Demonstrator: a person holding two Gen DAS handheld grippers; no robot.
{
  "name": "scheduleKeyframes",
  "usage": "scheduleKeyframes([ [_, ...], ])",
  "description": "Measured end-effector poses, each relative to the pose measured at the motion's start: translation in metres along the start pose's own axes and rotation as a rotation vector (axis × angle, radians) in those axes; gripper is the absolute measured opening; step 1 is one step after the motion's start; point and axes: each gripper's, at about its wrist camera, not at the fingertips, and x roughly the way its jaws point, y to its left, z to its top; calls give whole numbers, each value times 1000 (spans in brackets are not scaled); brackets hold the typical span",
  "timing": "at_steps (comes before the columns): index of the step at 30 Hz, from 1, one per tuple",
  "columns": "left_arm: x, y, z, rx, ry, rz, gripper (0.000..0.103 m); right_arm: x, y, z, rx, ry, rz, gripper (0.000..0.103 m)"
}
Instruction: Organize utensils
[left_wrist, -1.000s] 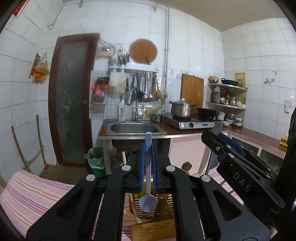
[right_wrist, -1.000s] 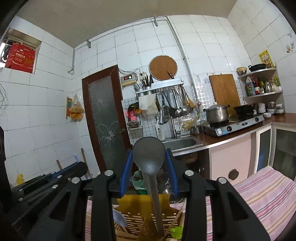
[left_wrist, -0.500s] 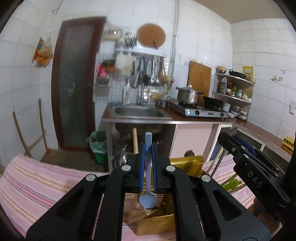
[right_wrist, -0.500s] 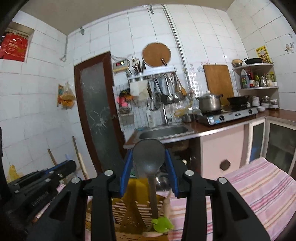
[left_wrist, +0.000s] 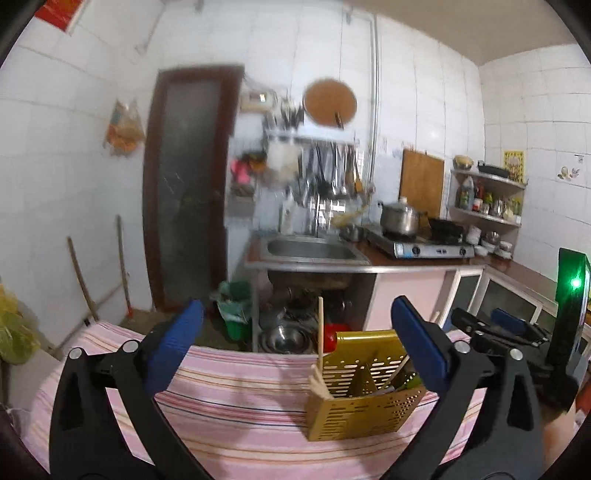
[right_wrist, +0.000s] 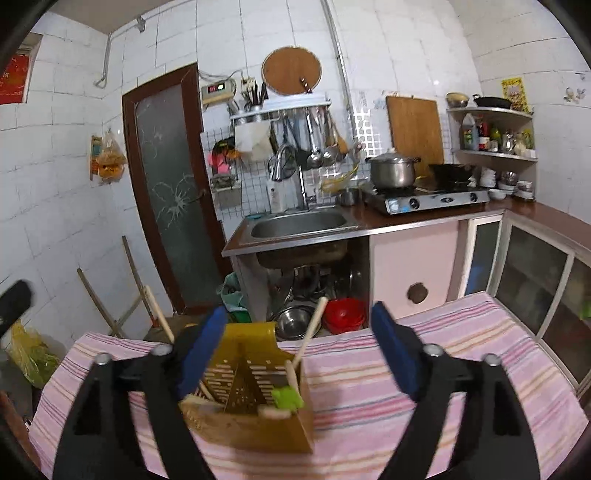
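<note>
Left wrist view: the left gripper (left_wrist: 295, 334) has its jaws spread wide, nothing between the blue pads (left_wrist: 173, 347). A pink striped cloth (left_wrist: 240, 398) covers the table. The yellow perforated utensil holder (left_wrist: 364, 410) stands upright on this cloth, right of centre, just beside the right-hand pad. A wooden stick (left_wrist: 320, 325) rises from its left corner; other utensils inside are too blurred to identify. The right gripper (left_wrist: 495, 330) shows at the far right edge.

Right wrist view: the right gripper (right_wrist: 297, 349) is likewise released, jaws wide apart and empty. The utensil holder (right_wrist: 258, 410) sits below, nearer the left pad (right_wrist: 201, 350). It contains wooden handles (right_wrist: 310, 332) leaning rightward and a green item (right_wrist: 288, 397) at its right side. A sink (right_wrist: 299, 225) and stove (right_wrist: 428, 199) stand behind.
</note>
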Motion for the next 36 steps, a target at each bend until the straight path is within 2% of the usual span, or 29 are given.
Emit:
scheduleKeyframes([
  [2,-27,1,-5,12,-14,7,98,-24,-7,-7,14,-6,-4,95],
  [5,-60,5,-21,6,-16,19,98,-50,-12,-20,-9,-2,-23,98],
  [9,-95,8,-50,6,0,37,98,-96,-16,-51,-78,-16,-64,99],
  [15,-136,6,-104,-16,62,31,98,-147,-20,-111,-110,3,-58,99],
  [19,-159,2,-143,10,75,59,98,-175,-19,-147,-125,9,-54,99],
  [23,-175,5,-173,-14,71,75,98,-196,-17,-178,-116,-1,-41,99],
  [26,-183,3,-194,18,62,106,98,-205,-12,-192,-125,-16,-34,99],
  [30,-186,0,-208,56,41,142,98,-212,-10,-207,-126,-70,-25,99],
  [36,-185,6,-218,33,42,148,98,-213,-13,-221,-119,-71,-28,99],
])
